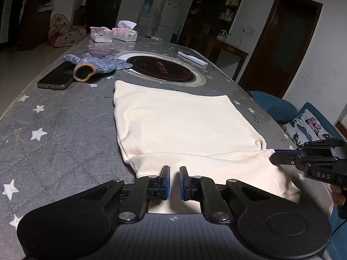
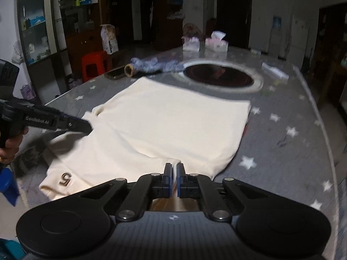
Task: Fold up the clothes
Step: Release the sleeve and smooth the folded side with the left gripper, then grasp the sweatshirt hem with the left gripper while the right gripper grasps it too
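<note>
The left gripper (image 1: 174,181) points forward and downward, its blue-padded fingers (image 1: 166,182) drawn close with only a narrow gap between them. The right gripper (image 2: 174,178) tilts down likewise, its jaws nearly together. A hand (image 2: 9,145) grips the left gripper's handle; another hand (image 1: 338,194) holds the right one.

The garment (image 1: 180,127) is lying on the table (image 1: 54,134), nearer than the round hob (image 1: 161,69). The glove (image 1: 97,65) and phone (image 1: 57,78) are sitting left of the hob, tissue boxes (image 1: 113,33) behind it.
</note>
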A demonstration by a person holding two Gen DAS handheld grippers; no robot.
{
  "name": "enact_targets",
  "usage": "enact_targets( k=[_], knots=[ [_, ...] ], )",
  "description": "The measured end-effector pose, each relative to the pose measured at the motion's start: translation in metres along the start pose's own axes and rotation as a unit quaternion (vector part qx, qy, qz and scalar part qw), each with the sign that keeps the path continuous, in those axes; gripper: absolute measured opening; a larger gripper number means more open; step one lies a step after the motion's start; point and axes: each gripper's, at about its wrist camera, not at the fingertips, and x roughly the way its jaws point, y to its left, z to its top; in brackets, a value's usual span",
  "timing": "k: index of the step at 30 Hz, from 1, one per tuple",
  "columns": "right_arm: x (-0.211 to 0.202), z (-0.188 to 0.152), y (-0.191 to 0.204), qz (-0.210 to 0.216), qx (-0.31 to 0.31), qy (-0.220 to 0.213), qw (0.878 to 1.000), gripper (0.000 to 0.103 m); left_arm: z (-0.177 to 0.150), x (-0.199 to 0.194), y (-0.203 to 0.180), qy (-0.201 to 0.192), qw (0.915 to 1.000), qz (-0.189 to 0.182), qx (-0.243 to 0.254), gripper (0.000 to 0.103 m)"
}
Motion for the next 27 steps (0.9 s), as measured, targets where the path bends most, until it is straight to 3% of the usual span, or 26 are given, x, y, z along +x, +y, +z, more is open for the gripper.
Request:
enact_targets(
  k=[7, 15, 18, 24, 27],
  knots=[
    [0.009, -0.001, -0.004, -0.006, 0.005, 0.022, 1.000, 0.009, 0.002, -0.010, -0.008, -0.009, 0.9997, 0.008, 0.022, 0.013],
    [-0.011, 0.001, 0.008, 0.031, -0.009, -0.001, 0.999, 0.011, -0.006, -0.023, -0.037, -0.004, 0.9970, -0.033, 0.070, 0.014],
    [-0.012, -0.002, 0.018, 0.054, -0.028, 0.002, 0.998, 0.011, -0.014, -0.027, -0.048, 0.006, 0.9945, -0.045, 0.094, 0.020],
    [-0.002, -0.018, 0.031, 0.059, -0.067, 0.033, 0.995, 0.011, -0.029, -0.047, -0.059, 0.017, 0.9884, -0.055, 0.140, 0.030],
    [-0.009, -0.018, 0.032, 0.060, -0.076, 0.031, 0.995, 0.011, -0.038, -0.063, -0.062, 0.019, 0.9827, -0.054, 0.176, 0.041]
  ],
)
